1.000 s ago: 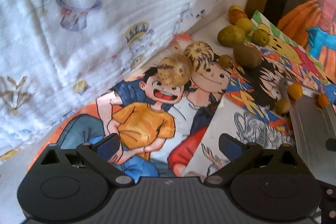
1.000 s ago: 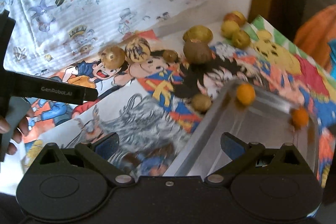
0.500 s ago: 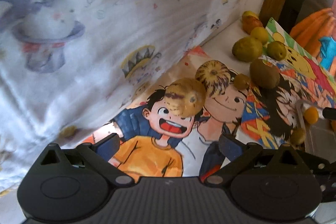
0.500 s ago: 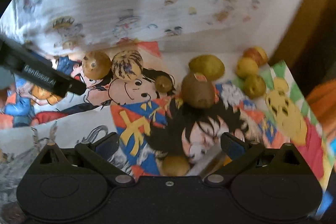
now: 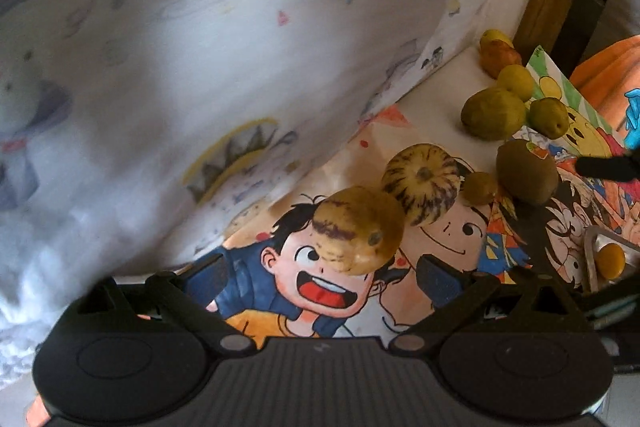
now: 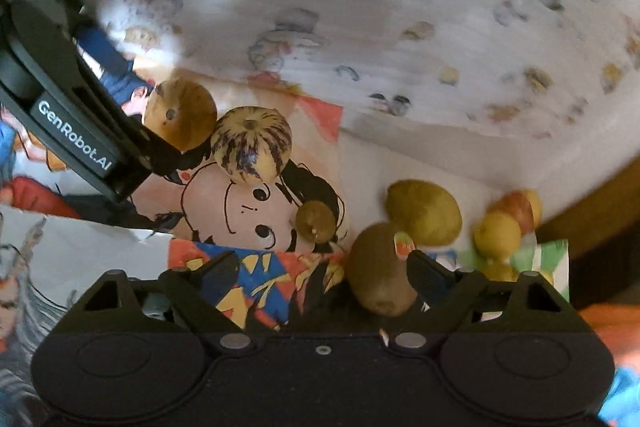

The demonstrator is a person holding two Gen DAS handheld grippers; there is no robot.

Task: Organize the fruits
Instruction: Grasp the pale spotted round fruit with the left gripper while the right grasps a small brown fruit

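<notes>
While both grippers close in on loose fruit, most of the sorting looks undone. Nearest the left gripper (image 5: 320,267), whose jaws stand wide and hold nothing, sits a brown-blotched yellow fruit (image 5: 358,229) on the cartoon poster (image 5: 320,291), just ahead of the open fingers and not yet between them. The right gripper (image 6: 320,269) has just been narrowing its jaws, though they are open yet and grip nothing; a kiwi (image 6: 378,269) lies between them, hard by the right-hand finger (image 6: 426,277), and I cannot tell whether that pad touches it.

Taking the kiwi as landmark: a small round olive fruit (image 6: 316,221) lies just to its left, and beyond that a striped yellow fruit (image 6: 251,145) touches the blotched one. Just behind the kiwi rests a large green fruit (image 6: 424,213); farther back and to the right, a cluster of small yellow and reddish fruits (image 6: 508,221) sits by the wall. In the left wrist view, a metal tray (image 5: 600,239) shows nearer than the kiwi and to its right, with one orange fruit (image 5: 610,261) in it.

By my judgement, little has reached the tray, and about eight pieces remain scattered.
</notes>
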